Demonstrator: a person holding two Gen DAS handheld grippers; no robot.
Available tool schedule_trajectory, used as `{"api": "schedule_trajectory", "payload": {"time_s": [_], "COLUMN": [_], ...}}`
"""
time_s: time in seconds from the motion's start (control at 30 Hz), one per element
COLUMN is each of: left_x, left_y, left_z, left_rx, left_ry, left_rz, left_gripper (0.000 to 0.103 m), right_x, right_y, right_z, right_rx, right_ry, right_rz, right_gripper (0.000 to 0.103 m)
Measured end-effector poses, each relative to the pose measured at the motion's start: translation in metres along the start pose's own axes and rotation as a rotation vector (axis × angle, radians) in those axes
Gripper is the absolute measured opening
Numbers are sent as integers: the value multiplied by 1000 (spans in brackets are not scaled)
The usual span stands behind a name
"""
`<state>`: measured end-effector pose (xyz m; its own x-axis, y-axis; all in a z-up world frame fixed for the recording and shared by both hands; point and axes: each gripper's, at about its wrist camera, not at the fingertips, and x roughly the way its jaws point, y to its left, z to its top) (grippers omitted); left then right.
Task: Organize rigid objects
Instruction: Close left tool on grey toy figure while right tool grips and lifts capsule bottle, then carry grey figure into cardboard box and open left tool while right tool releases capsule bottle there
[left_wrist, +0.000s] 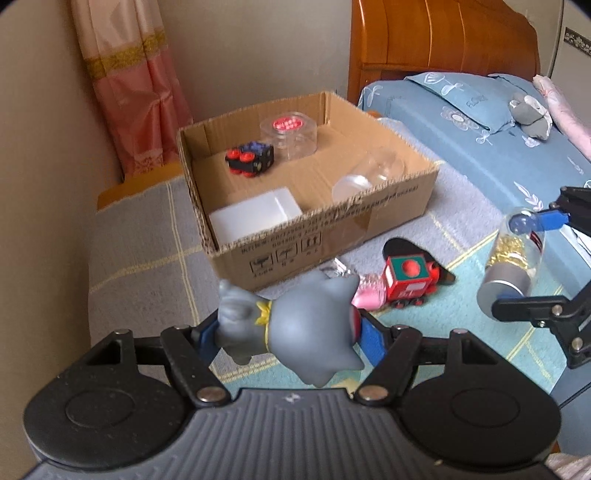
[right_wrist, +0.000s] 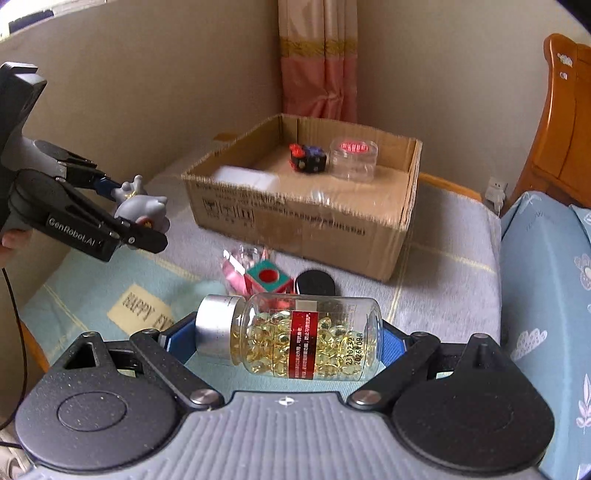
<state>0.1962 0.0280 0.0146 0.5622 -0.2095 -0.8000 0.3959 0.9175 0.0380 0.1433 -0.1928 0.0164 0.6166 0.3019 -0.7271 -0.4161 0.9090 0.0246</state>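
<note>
L gripper (left_wrist: 291, 332) clamped on grey toy figure (left_wrist: 295, 325), held in the air short of cardboard box (left_wrist: 332, 236). Figure looks like hard vinyl: light, stiff, rounded, so prob. slippery; grip across the body seems best, not the thin limbs.

R gripper (right_wrist: 291, 339) closed end-to-end on capsule bottle (right_wrist: 303, 336), pads on metal cap and base, lying sideways above the blanket (right_wrist: 443, 266). Clear smooth wall, part-filled, contents likely shift; moderate wt. Looks like rigid plastic, can't confirm.

Red toy train (left_wrist: 408, 282) and pink bottle (left_wrist: 367, 293) lie on blanket near box.
</note>
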Motion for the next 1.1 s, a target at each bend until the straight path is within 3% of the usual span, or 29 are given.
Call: {"api": "schedule_trajectory", "payload": {"time_s": [0.43, 0.97, 1.07, 1.1], "left_x": [11, 69, 81, 85], "left_y": [4, 31, 35, 37], "left_z": [56, 112, 117, 119], "left_rx": [1, -58, -84, -98], "left_ry": [-48, -32, -36, -33], "left_rz": [-9, 4, 14, 16], "left_gripper": [72, 73, 76, 81], "right_x": [0, 28, 35, 37], "right_y": [-8, -37, -42, -44], "right_z": [49, 89, 94, 96], "right_rx": [-37, -14, -7, -6], "right_ry": [-87, -101, -101, -101], "right_rz": [-2, -16, -21, -23], "right_gripper": [96, 96, 96, 96]}}
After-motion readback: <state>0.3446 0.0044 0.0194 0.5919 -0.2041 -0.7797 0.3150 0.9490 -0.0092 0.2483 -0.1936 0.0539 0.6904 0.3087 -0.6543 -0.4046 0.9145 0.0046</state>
